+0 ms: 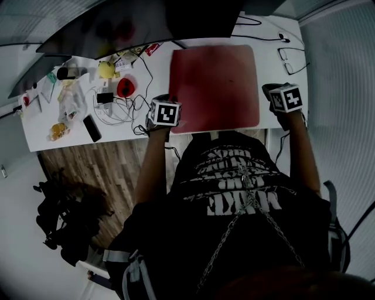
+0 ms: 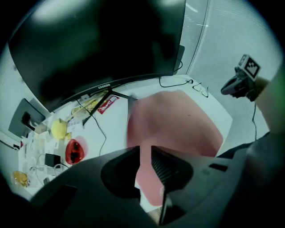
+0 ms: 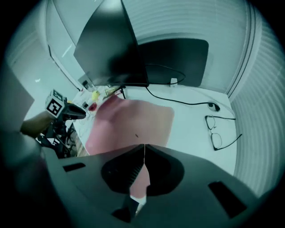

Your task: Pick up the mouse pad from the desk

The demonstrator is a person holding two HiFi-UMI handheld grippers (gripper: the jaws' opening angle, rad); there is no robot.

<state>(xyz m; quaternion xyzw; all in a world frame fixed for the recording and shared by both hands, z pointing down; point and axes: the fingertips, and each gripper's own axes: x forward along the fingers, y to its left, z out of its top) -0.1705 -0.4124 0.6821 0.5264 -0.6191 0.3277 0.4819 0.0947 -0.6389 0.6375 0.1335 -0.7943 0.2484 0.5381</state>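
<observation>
The red mouse pad lies flat on the white desk, in front of the monitor. My left gripper hovers at the pad's near left corner. In the left gripper view its jaws stand a narrow gap apart, open, and the pad shows through the gap. My right gripper is just off the pad's near right corner, over the desk edge. In the right gripper view its fingertips meet, shut, with nothing seen between them; the pad spreads out ahead.
A dark monitor stands at the back of the desk. Glasses and a cable lie right of the pad. Left of it sit a red mouse, a yellow object, a phone and tangled wires.
</observation>
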